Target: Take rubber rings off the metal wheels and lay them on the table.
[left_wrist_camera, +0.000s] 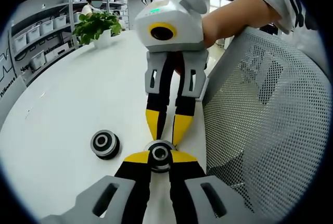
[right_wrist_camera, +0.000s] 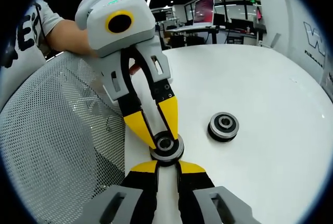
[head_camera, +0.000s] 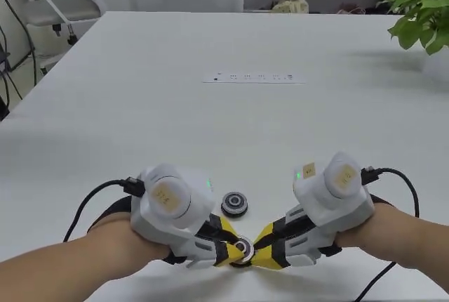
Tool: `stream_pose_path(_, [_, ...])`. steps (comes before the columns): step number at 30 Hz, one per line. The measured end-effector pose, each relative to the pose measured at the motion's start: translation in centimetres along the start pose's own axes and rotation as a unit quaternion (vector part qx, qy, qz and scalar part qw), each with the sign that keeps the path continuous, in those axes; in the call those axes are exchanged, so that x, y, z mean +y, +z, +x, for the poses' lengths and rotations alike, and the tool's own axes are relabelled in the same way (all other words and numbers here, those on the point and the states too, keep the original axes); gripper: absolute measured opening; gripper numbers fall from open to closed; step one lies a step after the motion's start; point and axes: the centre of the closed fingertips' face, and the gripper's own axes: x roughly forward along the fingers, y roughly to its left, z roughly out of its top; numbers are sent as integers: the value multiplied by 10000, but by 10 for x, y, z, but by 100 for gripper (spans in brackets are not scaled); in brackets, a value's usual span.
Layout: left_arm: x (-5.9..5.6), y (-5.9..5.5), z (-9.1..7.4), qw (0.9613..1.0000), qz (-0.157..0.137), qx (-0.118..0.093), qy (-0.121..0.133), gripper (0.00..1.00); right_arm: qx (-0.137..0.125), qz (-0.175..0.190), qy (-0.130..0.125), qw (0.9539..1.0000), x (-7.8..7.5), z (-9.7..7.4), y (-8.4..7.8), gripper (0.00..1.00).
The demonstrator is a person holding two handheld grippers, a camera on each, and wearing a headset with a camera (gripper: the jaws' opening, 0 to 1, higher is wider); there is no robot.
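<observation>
A metal wheel [head_camera: 242,248] with a black rubber ring sits at the table's near edge, held between both grippers. My left gripper [head_camera: 229,253] comes in from the left, its yellow fingertips [left_wrist_camera: 136,157] shut around the wheel [left_wrist_camera: 159,154]. From the right, my right gripper [head_camera: 257,254] has its narrow-set tips pinched on the wheel's rubber rim [right_wrist_camera: 167,156]. A second wheel [head_camera: 234,204] with its ring on lies flat just beyond them, also seen as the second wheel [left_wrist_camera: 105,144] and the second wheel [right_wrist_camera: 223,125].
The white table [head_camera: 224,126] has a flush socket strip [head_camera: 252,77] at its middle. A green plant [head_camera: 421,21] stands at the far right and a chair [head_camera: 56,3] at the far left. A mesh chair back [left_wrist_camera: 270,130] is close behind the near edge.
</observation>
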Motion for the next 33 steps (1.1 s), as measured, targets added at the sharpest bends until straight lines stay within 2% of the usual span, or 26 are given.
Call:
stream_pose_path(4, [0,0,0,10000,-1,-4,0,7,4,67,-7,10000,0,0,-1,8])
stream_pose_path(7, [0,0,0,10000,-5,-6,2,7,4,65,-20,10000,1,-1,-1,3])
stream_pose_path(14, [0,0,0,10000,-1,-11,4,7,13,205,-18,9998,1,-1,-1,0])
stream_pose_path(24, [0,0,0,10000,6,-16,8,7,-69,819,5,9966,-2,-3,-2,0])
stream_pose_path(33, [1,0,0,10000,-33,-22,33,7,-204,1194,-63,9926,-8,-6,-2,0])
